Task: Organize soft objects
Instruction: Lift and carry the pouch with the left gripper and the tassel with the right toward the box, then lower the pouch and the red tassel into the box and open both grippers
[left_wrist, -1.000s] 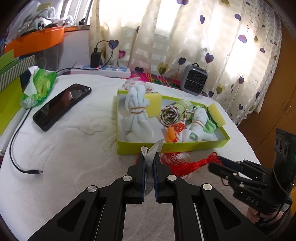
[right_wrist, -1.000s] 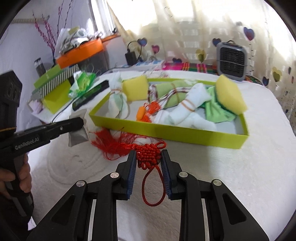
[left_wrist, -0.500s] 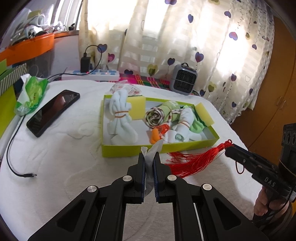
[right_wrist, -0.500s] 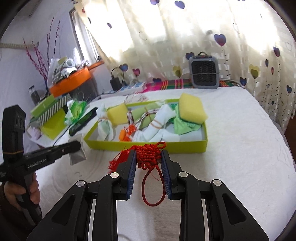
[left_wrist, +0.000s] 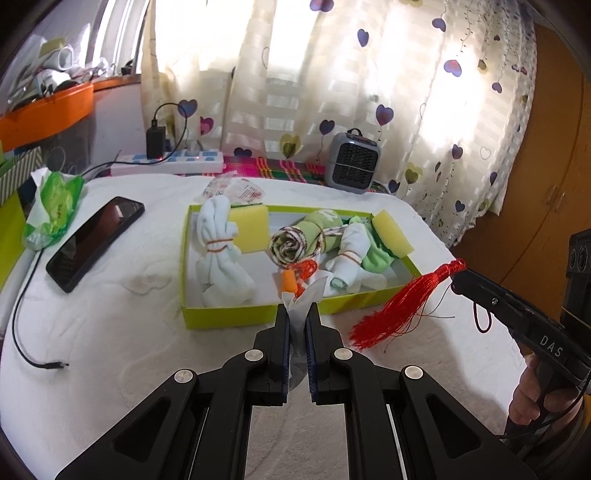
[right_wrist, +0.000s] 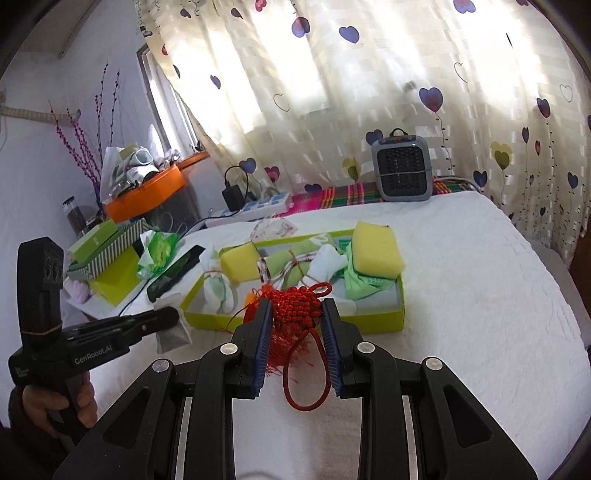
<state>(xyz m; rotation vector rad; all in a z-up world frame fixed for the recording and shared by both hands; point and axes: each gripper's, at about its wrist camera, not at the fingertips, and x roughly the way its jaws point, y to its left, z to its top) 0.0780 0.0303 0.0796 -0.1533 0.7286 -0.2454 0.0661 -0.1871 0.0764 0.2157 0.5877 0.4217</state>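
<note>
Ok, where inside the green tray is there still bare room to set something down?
In the green tray, the bare floor is the near right corner, beside the banded white socks. A smaller gap lies between the white cloth bundle and the orange piece. The back is crowded.

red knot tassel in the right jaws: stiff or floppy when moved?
Probably floppy: the tassel fringe droops loose below the right gripper. Likely light; the cord loop dangles freely. The threads might snag the box rim.

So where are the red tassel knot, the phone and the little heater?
red tassel knot (right_wrist: 297, 304), right wrist view, woven knot.
phone (left_wrist: 94, 242), left wrist view, dark screen.
little heater (right_wrist: 402, 172), right wrist view, front grille.
</note>
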